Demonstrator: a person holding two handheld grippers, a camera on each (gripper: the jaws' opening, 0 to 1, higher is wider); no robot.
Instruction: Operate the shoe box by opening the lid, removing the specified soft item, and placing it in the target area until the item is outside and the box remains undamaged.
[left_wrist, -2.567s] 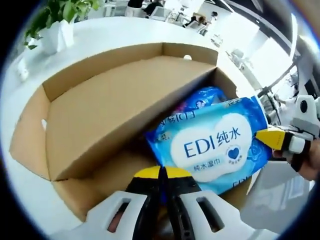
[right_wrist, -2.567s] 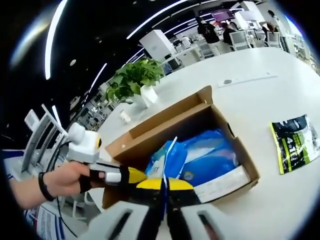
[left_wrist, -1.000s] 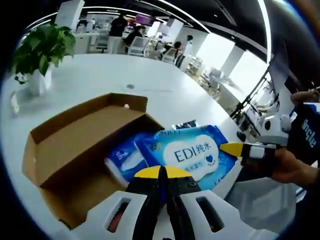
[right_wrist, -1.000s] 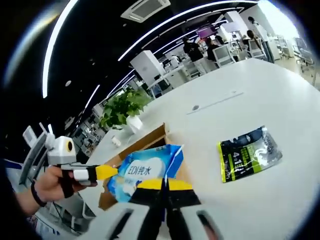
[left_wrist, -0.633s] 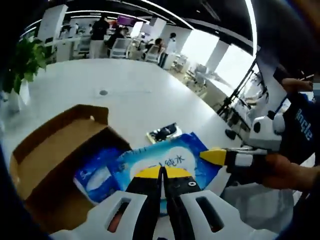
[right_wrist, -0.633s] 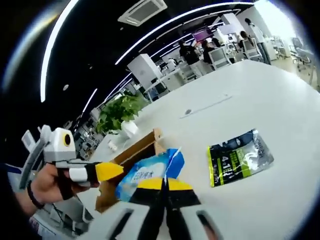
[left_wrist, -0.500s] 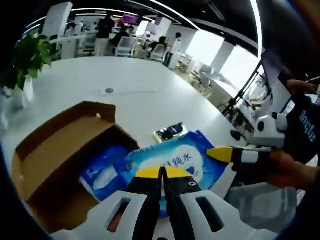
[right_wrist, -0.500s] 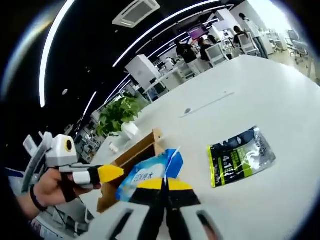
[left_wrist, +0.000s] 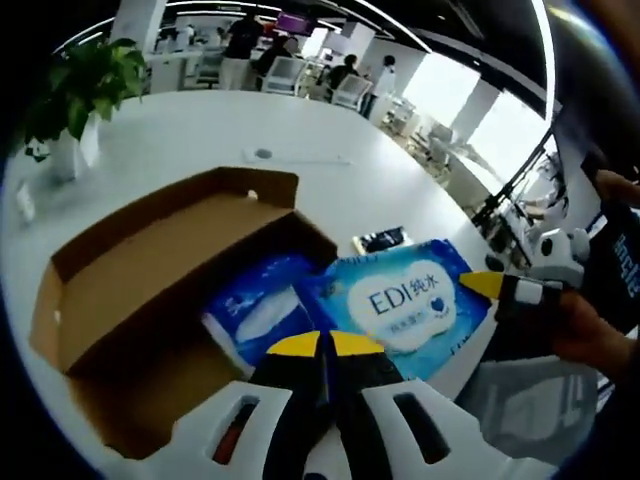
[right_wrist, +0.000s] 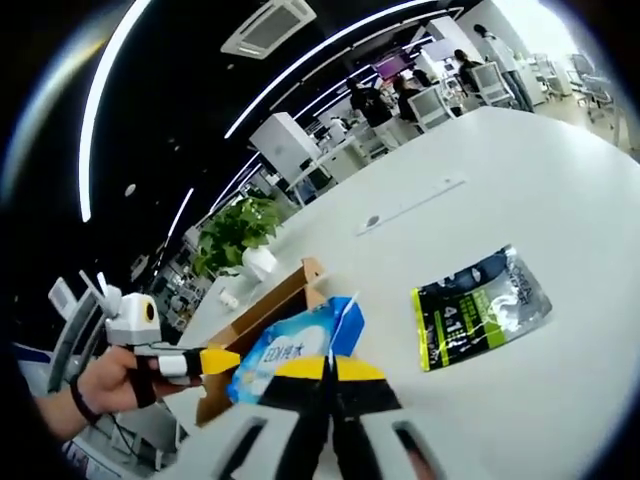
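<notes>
As seen in the left gripper view, the left hand-held gripper, jaws pressed together, pinches the wet-wipes pack held above the open cardboard box, where a second blue pack lies. In the right gripper view, the right hand-held gripper clamps the pack's opposite edge; a dark pouch rests on the white surface.

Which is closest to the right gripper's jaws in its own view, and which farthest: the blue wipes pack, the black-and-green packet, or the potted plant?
1. Blue wipes pack, pinched in the jaws.
2. Black-and-green packet, lying on the table to the right.
3. Potted plant, far back, upper left.
</notes>
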